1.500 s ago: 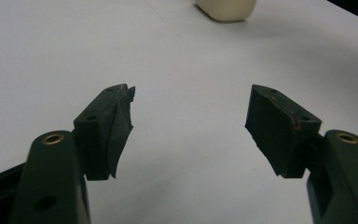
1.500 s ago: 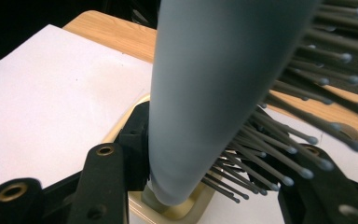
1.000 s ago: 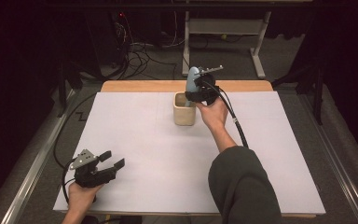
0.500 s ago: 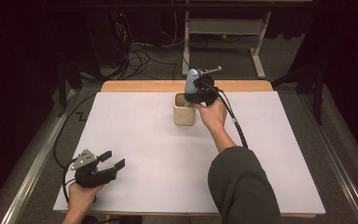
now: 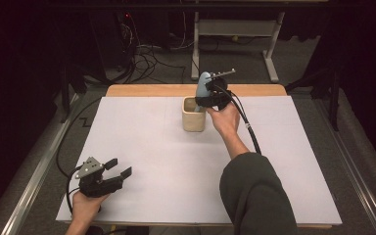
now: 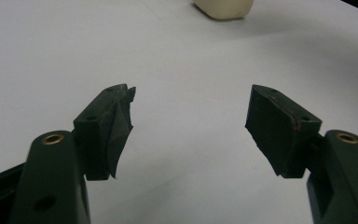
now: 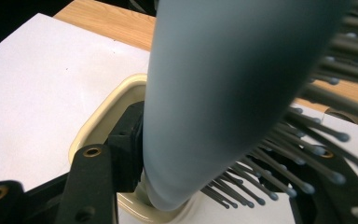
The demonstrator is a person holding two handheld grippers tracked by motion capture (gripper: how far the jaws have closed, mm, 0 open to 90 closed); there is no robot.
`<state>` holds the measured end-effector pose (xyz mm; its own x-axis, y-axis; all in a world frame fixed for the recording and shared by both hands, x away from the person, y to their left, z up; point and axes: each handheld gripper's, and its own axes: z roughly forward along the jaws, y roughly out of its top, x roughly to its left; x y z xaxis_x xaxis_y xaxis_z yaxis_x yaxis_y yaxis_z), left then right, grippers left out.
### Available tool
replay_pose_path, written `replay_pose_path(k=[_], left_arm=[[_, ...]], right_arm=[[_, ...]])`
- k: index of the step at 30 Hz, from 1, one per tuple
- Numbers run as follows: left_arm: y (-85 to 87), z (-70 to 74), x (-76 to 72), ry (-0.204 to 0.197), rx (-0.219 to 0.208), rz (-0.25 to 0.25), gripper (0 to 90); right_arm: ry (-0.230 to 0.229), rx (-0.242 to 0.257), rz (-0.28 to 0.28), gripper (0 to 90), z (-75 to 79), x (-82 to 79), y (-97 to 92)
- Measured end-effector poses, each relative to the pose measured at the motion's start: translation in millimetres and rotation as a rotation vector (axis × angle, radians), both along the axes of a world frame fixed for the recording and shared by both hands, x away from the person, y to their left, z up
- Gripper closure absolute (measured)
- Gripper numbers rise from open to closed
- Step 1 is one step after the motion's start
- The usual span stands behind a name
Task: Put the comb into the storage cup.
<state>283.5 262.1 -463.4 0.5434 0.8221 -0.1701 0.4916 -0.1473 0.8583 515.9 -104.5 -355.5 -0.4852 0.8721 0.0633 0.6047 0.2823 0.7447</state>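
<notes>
Grippers: two | right gripper (image 5: pixel 201 100) at far centre, jaws just been opening, one blue-grey hairbrush (image 7: pixel 223 88) between them, standing in one cream cup (image 5: pixel 194 116) | left gripper (image 5: pixel 118 167) near left, wide, nothing between | white sheet (image 5: pixel 152 147) on wooden table (image 5: pixel 147 90) | dark room, floor cables (image 5: pixel 152 51)

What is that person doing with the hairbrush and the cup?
A person is putting a grey-blue hairbrush into a cream cup at the far side of the white table, using the right claw. Its jaws have just been opening, with the brush between them and its end down in the cup. The left claw rests open and empty near the front.
</notes>
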Motion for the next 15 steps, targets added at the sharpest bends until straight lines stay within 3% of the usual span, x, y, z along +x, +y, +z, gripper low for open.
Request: replay_pose_path(k=[11,15], left_arm=[[-0.1,0.1,-0.2,0.002,0.003,0.0,31.5],[-0.1,0.0,-0.1,-0.001,0.003,-0.001,31.5]], right_arm=[[0.009,0.006,-0.005,33.3,1.9,0.9,-6.7],[-0.018,0.023,-0.007,32.3,2.6,-1.5,-10.2]])
